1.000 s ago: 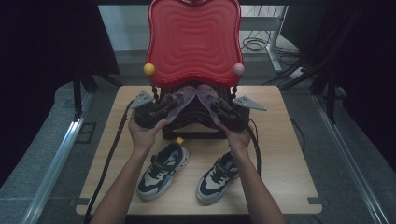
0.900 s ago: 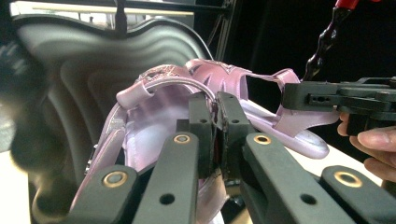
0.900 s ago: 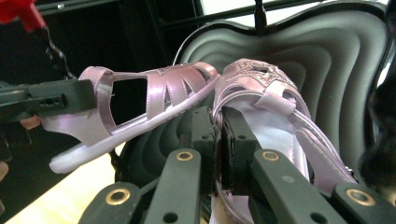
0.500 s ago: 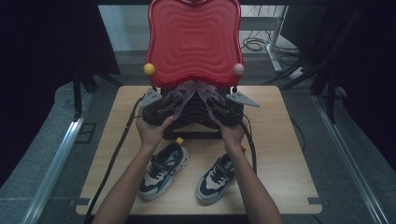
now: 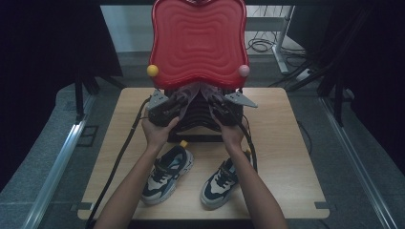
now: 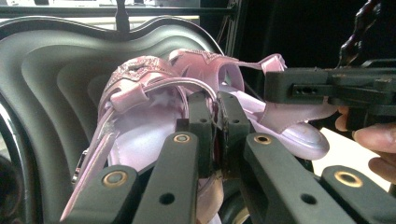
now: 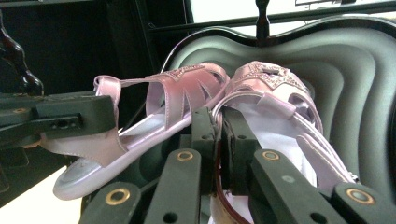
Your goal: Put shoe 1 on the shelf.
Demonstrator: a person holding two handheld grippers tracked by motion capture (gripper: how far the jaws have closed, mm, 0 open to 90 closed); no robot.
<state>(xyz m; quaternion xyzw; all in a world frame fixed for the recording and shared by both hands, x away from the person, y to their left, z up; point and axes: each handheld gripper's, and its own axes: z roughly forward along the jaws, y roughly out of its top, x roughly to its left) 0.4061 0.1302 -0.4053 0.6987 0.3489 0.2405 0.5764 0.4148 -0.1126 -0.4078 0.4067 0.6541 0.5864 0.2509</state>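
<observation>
Two pink sandals are held side by side at the black shoe rack [image 5: 198, 121], tucked under its red wavy top shelf [image 5: 198, 43]. My left gripper [image 5: 180, 99] is shut on the left sandal [image 5: 185, 91]; in the left gripper view the jaws [image 6: 215, 100] pinch the edge of that sandal [image 6: 140, 121]. My right gripper [image 5: 212, 99] is shut on the right sandal [image 5: 207, 90]; in the right gripper view its jaws [image 7: 217, 116] clamp that sandal's [image 7: 280, 112] inner edge. Each gripper view also shows the other sandal [image 6: 289, 126] [image 7: 159, 112] with the opposite gripper on its heel.
A pair of dark-and-white sneakers [image 5: 167, 174] [image 5: 222, 179] lies on the wooden table [image 5: 286, 157] between my forearms. A yellow knob [image 5: 152, 70] and a pink knob [image 5: 244, 70] stick out at the red shelf's corners. A dark wavy shelf [image 6: 51, 70] rises behind the sandals.
Both hands have moved forward toward the rack, carrying the sandals further in under the red shelf. The sneakers have stayed put.
</observation>
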